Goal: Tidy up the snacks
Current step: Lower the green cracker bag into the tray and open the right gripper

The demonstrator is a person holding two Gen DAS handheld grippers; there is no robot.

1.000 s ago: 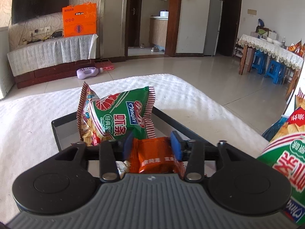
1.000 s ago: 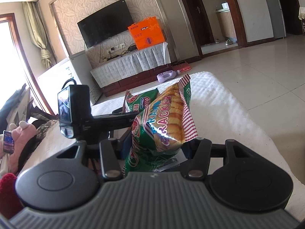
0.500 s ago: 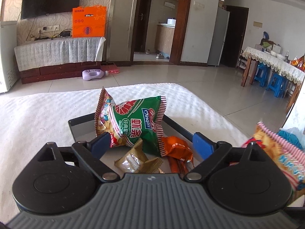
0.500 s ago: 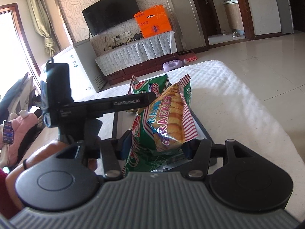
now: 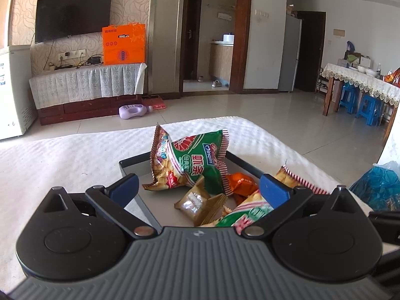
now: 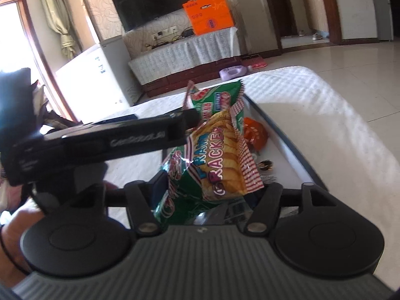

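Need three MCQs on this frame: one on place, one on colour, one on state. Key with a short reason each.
1. Where does the orange packet lie?
A. on the floor
B. on the TV bench
C. in the dark tray

2. What colour are the pads of the left tongs?
A. blue
B. red
C. yellow

3. What state are the left tongs in?
A. shut on the orange packet
B. open, gripping nothing
C. shut and empty

Key:
1 C: the packet rests inside the tray's rim, beside the green shrimp-cracker bag.
2 A: both pads show blue in the left wrist view.
3 B: the jaws have just been opening and stand wide apart, and no pad touches any packet.
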